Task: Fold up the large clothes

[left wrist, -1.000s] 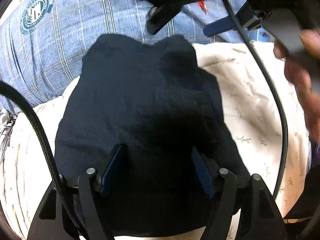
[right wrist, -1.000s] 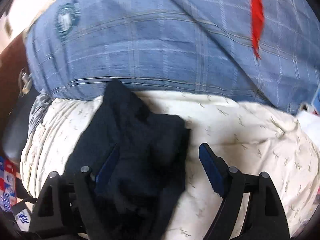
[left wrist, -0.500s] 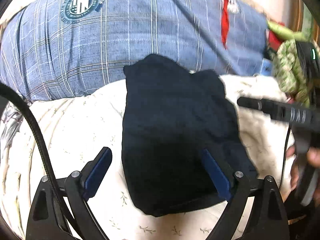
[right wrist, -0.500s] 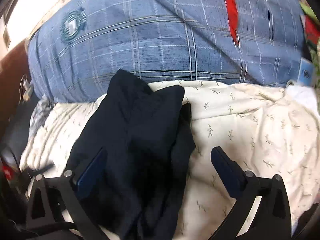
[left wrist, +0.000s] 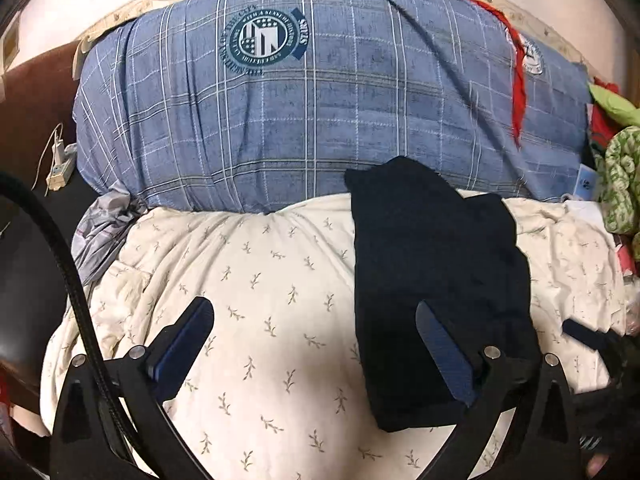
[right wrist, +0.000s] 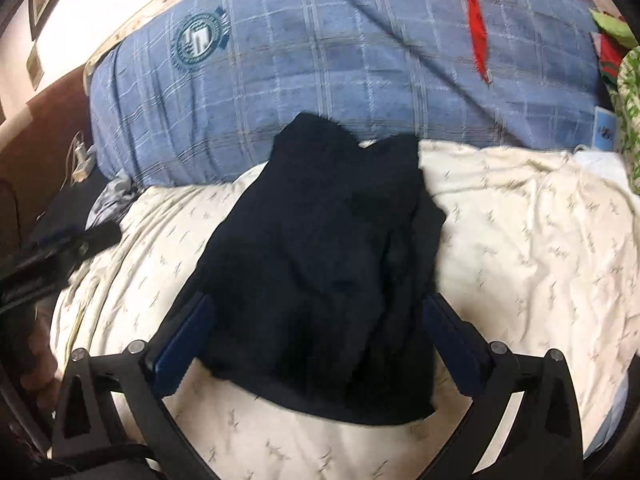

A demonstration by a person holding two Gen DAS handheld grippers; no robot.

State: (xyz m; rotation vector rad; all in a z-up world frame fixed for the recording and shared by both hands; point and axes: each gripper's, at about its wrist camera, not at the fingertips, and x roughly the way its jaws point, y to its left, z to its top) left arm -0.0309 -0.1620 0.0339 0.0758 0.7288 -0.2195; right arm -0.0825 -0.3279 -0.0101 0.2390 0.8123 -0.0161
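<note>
A dark navy garment (left wrist: pixel 432 280), folded into a long rectangle, lies on the cream leaf-print quilt (left wrist: pixel 260 280) with its far end against a blue plaid bundle. My left gripper (left wrist: pixel 312 312) hovers over the quilt with its jaws opening. Only the garment's left edge sits between its fingers and the pads touch nothing. In the right wrist view the garment (right wrist: pixel 320 260) fills the middle. My right gripper (right wrist: pixel 316 304) stands open above its near end, fingers straddling the cloth without pressing it. Each gripper's tip shows at the edge of the other's view.
A big blue plaid bundle (left wrist: pixel 320 120) with a round crest runs across the back of the bed. Green and red clothes (left wrist: pixel 624 176) pile up at the right. A white power strip (left wrist: pixel 60 164) lies on a dark surface at the left, next to crumpled grey cloth (left wrist: pixel 104 232).
Both grippers drew back from the garment and their jaws spread wide. The left one rose and shifted left, so the garment now sits to the right in its view.
</note>
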